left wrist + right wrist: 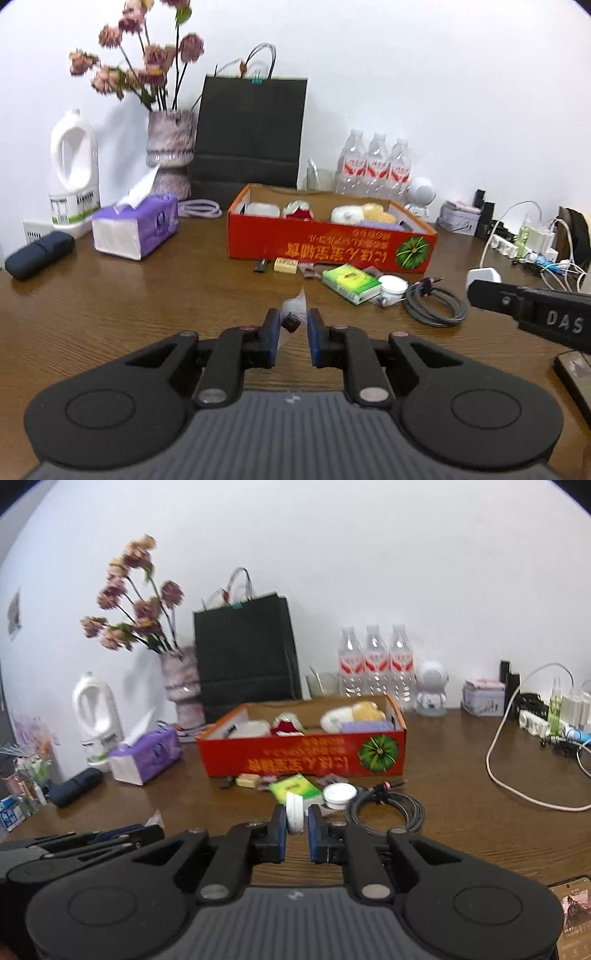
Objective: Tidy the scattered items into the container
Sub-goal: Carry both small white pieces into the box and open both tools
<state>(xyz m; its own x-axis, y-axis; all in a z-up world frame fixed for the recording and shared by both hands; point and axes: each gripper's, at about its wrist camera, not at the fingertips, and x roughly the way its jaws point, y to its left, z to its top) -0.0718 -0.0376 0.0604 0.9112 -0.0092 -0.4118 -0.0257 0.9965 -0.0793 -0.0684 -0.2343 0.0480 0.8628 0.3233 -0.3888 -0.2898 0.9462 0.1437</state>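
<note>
Pinched on a small dark piece in a clear wrapper [293, 314], the left claw [290, 325] tilts slightly down over the wooden table [147, 295], beside the right claw [296, 818] clamped on a white charger [295, 810], both facing the red box [325, 243] beyond.

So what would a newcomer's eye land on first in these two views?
Probably the red cardboard box at mid-table, already holding several items, with small clutter scattered along its front: a green packet, a white round lid and a coiled cable. Next, the left gripper shut on a small clear-wrapped item, and the right gripper shut on a white charger plug.
</note>
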